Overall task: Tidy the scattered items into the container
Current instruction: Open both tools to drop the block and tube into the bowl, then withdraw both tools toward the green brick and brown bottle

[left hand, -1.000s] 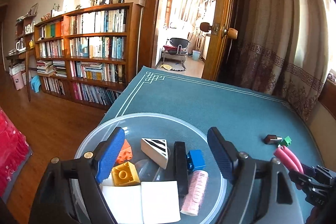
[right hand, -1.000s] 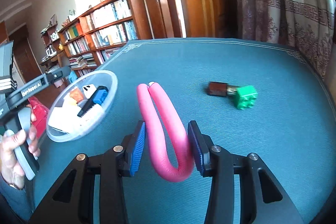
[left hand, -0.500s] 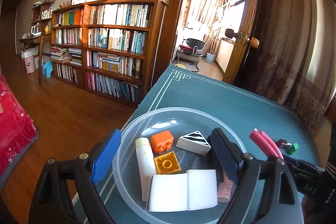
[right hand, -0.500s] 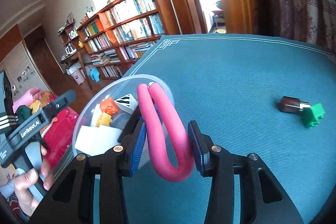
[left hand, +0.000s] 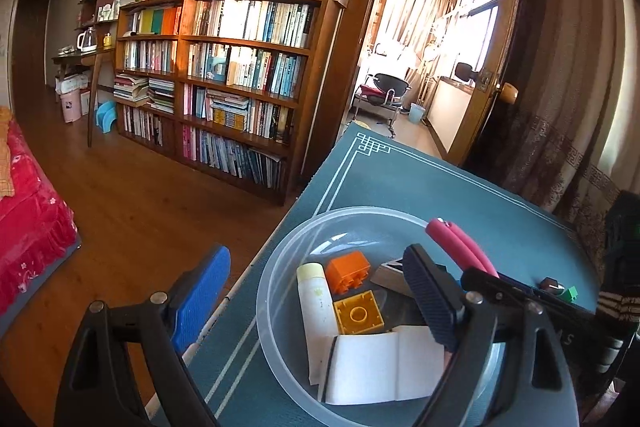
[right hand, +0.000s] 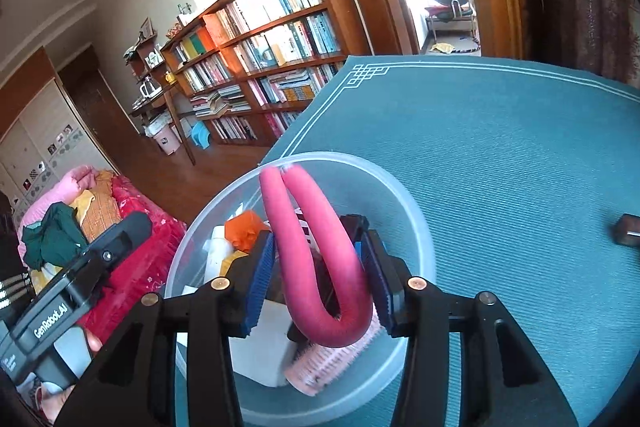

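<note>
Right gripper (right hand: pixel 320 279) pinching pink foam loop (right hand: pixel 316 259) at its bend, hanging over clear bowl (right hand: pixel 416 223). Left gripper (left hand: pixel 320 303) spread wide, straddling bowl's near rim, gripping nothing. Bowl sitting close to desk (right hand: pixel 500 155) edge. Risks: long loop springing out on release, ends catching rim; left gripper nudging bowl off edge. Green brick (left hand: pixel 570 293) and brown piece (right hand: pixel 626 235) lying on desk, waiting

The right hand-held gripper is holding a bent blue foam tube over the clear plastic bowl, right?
Not quite: the bent foam tube is pink, not blue. The right wrist view shows the right hand-held gripper holding it over the clear plastic bowl.
</note>
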`<state>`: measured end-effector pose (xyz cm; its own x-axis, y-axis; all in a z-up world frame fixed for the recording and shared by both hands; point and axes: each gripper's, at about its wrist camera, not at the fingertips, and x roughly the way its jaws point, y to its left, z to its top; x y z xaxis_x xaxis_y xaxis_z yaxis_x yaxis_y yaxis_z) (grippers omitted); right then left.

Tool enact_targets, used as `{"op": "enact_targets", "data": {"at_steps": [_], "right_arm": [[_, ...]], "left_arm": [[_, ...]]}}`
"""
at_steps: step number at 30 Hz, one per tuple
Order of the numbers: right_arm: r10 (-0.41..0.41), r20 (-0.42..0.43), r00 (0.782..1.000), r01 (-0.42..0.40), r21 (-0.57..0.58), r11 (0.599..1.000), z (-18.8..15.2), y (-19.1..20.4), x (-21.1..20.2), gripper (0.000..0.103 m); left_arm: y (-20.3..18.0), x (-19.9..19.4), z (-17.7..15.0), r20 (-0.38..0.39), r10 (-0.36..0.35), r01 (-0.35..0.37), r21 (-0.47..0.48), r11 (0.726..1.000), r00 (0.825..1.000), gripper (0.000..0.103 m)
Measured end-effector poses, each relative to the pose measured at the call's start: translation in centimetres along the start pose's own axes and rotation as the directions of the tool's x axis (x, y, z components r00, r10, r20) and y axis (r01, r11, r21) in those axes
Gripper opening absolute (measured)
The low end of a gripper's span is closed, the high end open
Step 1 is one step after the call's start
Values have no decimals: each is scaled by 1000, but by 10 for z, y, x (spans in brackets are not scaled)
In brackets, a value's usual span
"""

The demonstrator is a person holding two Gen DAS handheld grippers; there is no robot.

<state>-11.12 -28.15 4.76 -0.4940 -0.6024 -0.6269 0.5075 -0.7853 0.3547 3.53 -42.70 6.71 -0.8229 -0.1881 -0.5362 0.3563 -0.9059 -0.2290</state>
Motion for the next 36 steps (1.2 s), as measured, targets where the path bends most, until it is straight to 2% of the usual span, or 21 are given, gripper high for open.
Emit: {"op": "enact_targets", "data": {"at_steps": [2,3,14,23,30,36], "right_arm": [[2,6,1000,-2,7,1000,-1,-1,1,67],[1,13,1000,-1,7,1000,-2,-2,0,68],[-25,51,998,23,34,999,-12,-33,-30,68],[-135,79,988,132,44,990,-20,-73,-59,68],[-265,81,961,255,116,960,-34,-129,-88,68],[-367,87,926,344,204,917,-40,-180,-115,68]], "left_arm": [[2,1,0,-4,-2,2,-4,1000,1000,91],[1,1,-1,-7,-2,2,-4,1000,1000,91],[-11,1,-6,-20,-7,7,17,1000,1000,92],[-37,2,-11,-34,-26,28,57,998,999,92],[-62,5,-15,-49,-46,51,96,994,998,92],[-88,5,-18,-55,-69,77,142,987,996,92]]}}
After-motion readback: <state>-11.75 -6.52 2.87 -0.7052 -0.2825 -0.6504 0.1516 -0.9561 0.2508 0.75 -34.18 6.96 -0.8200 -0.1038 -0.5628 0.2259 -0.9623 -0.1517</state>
